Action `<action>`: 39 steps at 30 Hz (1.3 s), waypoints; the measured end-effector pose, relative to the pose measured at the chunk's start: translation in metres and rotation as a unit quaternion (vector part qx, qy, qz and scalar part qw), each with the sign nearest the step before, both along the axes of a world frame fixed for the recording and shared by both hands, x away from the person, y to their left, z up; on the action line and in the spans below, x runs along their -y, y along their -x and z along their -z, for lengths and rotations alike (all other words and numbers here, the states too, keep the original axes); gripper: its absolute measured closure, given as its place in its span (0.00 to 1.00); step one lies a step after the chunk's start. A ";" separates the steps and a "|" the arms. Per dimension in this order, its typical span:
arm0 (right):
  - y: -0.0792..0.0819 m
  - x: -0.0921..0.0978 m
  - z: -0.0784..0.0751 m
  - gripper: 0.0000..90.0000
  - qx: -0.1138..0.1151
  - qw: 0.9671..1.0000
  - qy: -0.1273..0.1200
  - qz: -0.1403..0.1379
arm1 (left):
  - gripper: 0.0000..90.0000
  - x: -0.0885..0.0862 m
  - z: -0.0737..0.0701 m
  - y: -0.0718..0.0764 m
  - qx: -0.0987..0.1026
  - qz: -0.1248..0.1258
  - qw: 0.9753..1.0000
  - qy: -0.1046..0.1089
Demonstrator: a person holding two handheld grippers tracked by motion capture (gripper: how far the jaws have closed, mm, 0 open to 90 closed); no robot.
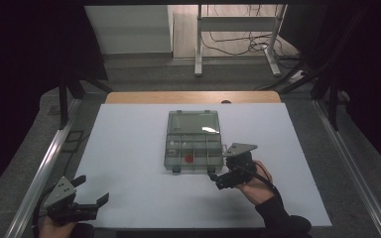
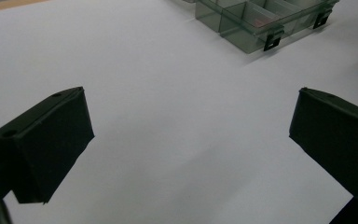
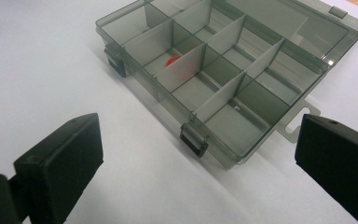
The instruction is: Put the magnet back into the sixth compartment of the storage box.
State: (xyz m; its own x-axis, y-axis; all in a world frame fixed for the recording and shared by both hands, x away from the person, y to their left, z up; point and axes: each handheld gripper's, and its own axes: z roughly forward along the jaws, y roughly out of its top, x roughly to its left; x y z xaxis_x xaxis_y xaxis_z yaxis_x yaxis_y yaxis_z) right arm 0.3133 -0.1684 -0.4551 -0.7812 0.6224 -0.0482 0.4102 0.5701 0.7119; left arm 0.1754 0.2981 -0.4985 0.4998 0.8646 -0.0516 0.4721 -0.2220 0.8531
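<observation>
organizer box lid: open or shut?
Open. The clear organizer box has its lid folded back flat on the table behind the compartments; in the right gripper view the dividers are uncovered, with a red item in one.

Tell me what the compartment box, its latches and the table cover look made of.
Compartment box: likely hard plastic, smoky and translucent; dividers and the red piece show through the walls, glossy glints.
Latches: opaque dark plastic, probably, moulded clips.
Table cover: matte white sheet, paper or board, can't tell; a wooden edge shows beyond it.
</observation>
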 end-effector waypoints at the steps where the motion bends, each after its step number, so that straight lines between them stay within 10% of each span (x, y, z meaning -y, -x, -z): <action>1: 0.001 0.001 0.000 0.01 -0.002 1.000 0.000 0.001 | 0.00 0.000 0.000 0.000 0.000 0.000 1.000 0.000; 39: 0.019 0.033 -0.002 0.00 0.008 0.999 -0.015 0.030 | 0.00 0.000 0.000 0.000 -0.001 0.000 1.000 -0.001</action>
